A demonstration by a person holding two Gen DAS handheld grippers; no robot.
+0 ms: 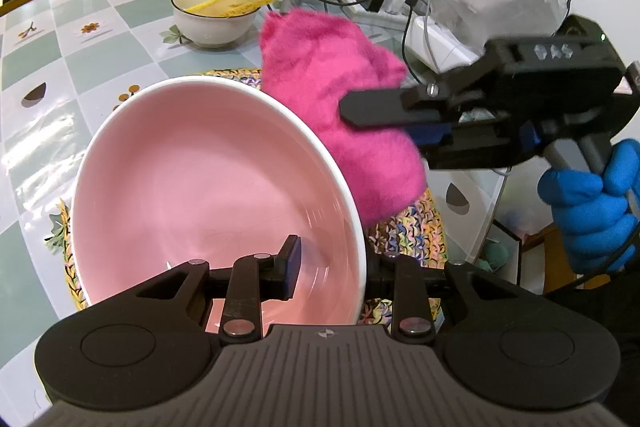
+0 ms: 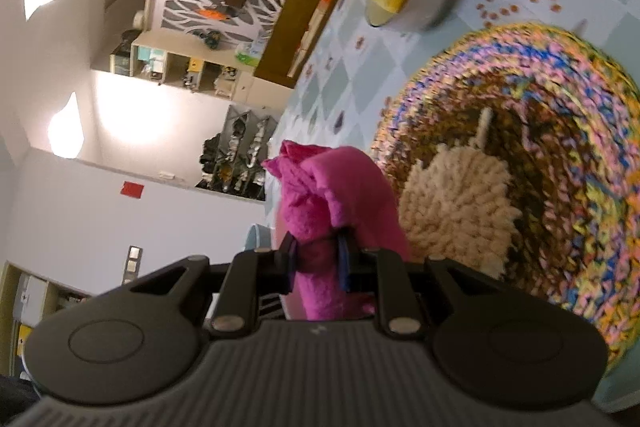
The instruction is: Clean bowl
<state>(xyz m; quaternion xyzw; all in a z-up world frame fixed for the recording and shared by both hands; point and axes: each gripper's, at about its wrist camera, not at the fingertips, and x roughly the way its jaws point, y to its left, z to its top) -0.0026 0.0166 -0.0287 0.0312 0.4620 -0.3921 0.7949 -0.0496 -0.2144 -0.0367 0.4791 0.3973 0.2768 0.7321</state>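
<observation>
Bowl (image 1: 208,187) tipped up on edge, pink glossy inside facing the left claw (image 1: 332,263), white rim running round, mouth roughly toward that camera. Round ceramic, smooth, white outside. Left claw pinches the near rim: one finger inside the bowl, the other outside behind the wall. Bowl sits directly ahead of and above this claw, over a braided multicolour mat (image 1: 412,227) on the checked worktop (image 1: 80,39). Right claw (image 2: 318,259) pressed together on a fuzzy magenta cloth (image 2: 336,195), bunched, sticking straight out past its tips. From the left view the cloth hangs just right of the bowl rim, behind it. Blue-gloved hand (image 1: 588,203) holds the right handle. Small white bowl (image 1: 212,15) with yellow sponge (image 1: 236,1) sits far ahead.
</observation>
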